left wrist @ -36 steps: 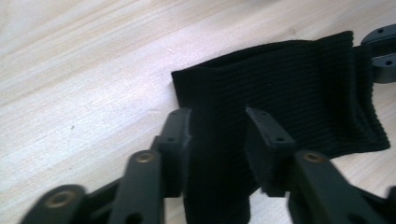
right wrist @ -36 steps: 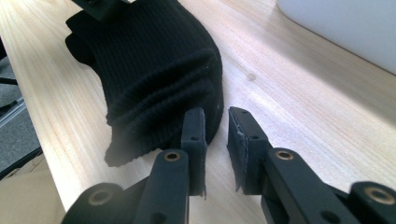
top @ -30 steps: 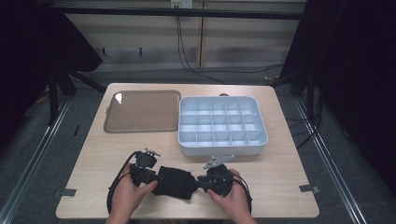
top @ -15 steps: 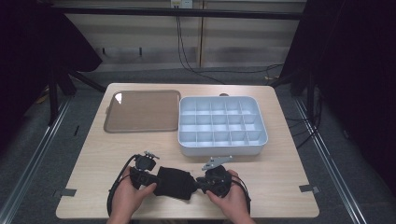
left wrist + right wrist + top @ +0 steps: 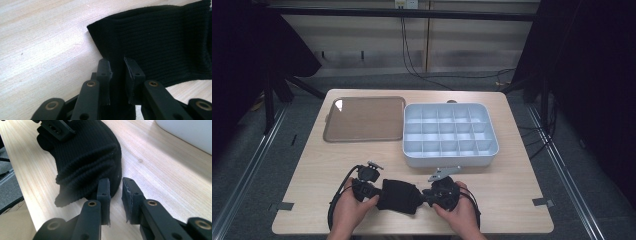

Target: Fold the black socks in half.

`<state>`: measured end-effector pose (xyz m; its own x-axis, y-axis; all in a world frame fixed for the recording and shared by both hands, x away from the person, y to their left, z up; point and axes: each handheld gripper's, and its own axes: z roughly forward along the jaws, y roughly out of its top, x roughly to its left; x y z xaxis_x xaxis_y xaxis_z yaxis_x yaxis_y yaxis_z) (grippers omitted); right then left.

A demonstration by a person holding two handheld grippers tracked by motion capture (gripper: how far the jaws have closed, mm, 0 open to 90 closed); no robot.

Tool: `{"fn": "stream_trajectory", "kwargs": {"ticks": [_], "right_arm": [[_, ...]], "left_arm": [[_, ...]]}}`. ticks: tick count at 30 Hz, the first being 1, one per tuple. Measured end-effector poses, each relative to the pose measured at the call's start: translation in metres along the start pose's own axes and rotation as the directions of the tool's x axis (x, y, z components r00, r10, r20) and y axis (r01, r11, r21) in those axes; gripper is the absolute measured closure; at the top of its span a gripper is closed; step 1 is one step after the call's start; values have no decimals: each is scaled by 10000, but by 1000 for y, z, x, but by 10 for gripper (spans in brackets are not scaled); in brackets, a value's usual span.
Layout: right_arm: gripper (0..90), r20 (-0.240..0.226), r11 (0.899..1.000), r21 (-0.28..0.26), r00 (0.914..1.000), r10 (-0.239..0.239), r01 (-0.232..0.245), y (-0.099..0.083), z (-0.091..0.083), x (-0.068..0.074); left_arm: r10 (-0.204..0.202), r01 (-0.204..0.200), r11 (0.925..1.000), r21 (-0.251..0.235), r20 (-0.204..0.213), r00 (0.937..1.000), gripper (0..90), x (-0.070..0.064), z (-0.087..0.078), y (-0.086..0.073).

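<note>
Black ribbed knit cloth (image 5: 398,196) lies bunched on the near edge of the light wood table (image 5: 512,170), btwn the person's two hands, in front of the white compartment box (image 5: 449,133). Looks like a sock or sleeve; can't tell which.

Left gripper (image 5: 362,187), held in the left hand (image 5: 348,212), sits at the cloth's left end. In the left gripper view its jaws (image 5: 117,75) are pinched on a fold of the fabric: dark knit fills the narrow gap btwn the pads, and the rest of the cloth spreads away up and to the right over the wood.

Right gripper (image 5: 437,192), in the right hand (image 5: 459,212), sits at the cloth's right end. In the right gripper view its jaws (image 5: 115,195) stand a little apart, w/ bare wood showing btwn them; the left jaw tip touches or nearly touches the rounded edge of the crumpled cloth (image 5: 85,162), the other jaw is on the table beside it. Nothing is clamped there. The left gripper's jaw (image 5: 56,128) shows at the cloth's far end.

Brown tray (image 5: 364,118) lies flat at the far left of the table, just beside the box, well apart from the cloth. The box's compartments look empty from above. Grey plate (image 5: 443,173) on the right gripper points toward the box's near wall.
</note>
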<state>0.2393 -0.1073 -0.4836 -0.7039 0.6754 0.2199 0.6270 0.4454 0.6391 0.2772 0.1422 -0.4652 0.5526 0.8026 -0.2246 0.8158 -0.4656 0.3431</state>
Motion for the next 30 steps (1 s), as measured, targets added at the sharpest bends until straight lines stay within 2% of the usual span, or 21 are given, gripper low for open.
{"fn": "stream_trajectory", "kwargs": {"ticks": [14, 18, 23, 24, 30], "right_arm": [[794, -85, 10000, 75, 10000, -44, 45, 2, 2, 3], [787, -107, 10000, 30, 9999, -24, 24, 3, 2, 4], [783, 34, 9999, -37, 9999, -141, 141, 6, -5, 2], [782, 81, 9998, -63, 9998, -164, 164, 7, -7, 2], [803, 240, 9992, -276, 9993, -272, 278, 19, -19, -3]], "left_arm": [[235, -239, 9994, -249, -176, 9996, 770, -9, -19, 10], [322, -327, 9993, -153, -297, 9990, 771, -8, -20, 11], [271, -272, 9996, -22, -290, 9992, 774, -5, -15, 9], [193, -193, 9998, -14, -162, 9997, 774, -4, -14, 9], [452, -452, 9990, -21, -137, 9989, 776, -7, -15, 11]]}}
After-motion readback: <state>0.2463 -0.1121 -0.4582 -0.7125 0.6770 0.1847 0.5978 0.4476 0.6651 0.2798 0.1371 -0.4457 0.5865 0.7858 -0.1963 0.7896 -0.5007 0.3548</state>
